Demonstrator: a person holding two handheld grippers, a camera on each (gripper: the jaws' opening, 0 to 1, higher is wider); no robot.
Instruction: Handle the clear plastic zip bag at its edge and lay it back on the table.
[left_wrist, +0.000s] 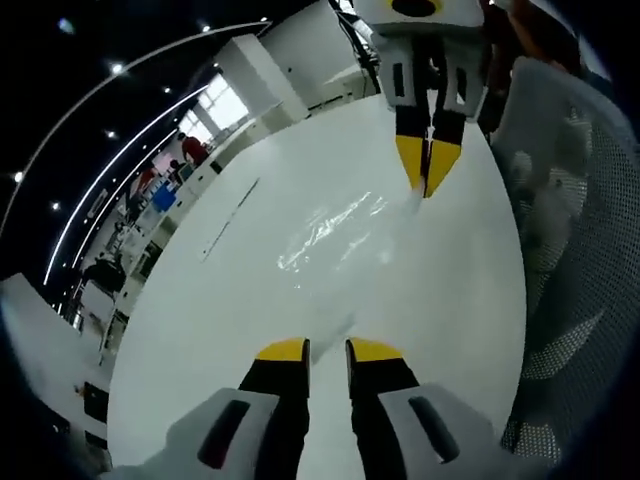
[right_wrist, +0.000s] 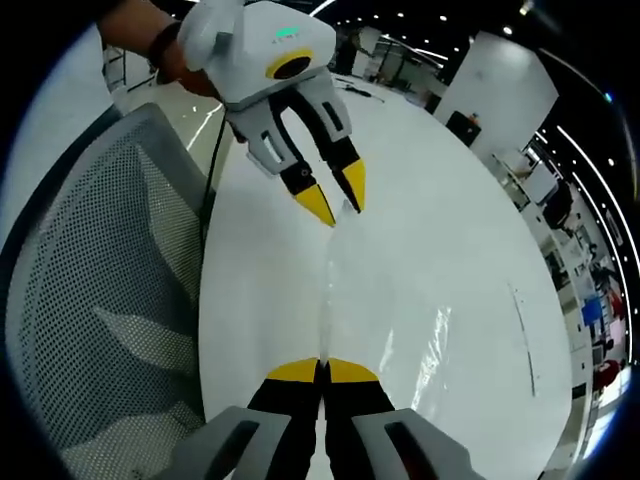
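The clear plastic zip bag (left_wrist: 330, 232) lies flat and glinting on the white table (left_wrist: 210, 340). At its far edge my right gripper (left_wrist: 427, 186) comes down from above, shut on the bag's rim. My left gripper (left_wrist: 328, 350) stands open at the bag's near edge, where a fold of plastic reaches toward the gap. In the right gripper view the bag (right_wrist: 400, 330) stretches from my shut right gripper (right_wrist: 322, 368) up to the left gripper (right_wrist: 340, 210), whose yellow tips are apart just over the plastic's corner.
A grey mesh chair (left_wrist: 570, 300) (right_wrist: 100, 300) stands against the table's side. A thin dark line (left_wrist: 230, 220) lies on the table past the bag. A person's hand (right_wrist: 165, 50) holds the left gripper. Desks and people fill the far room.
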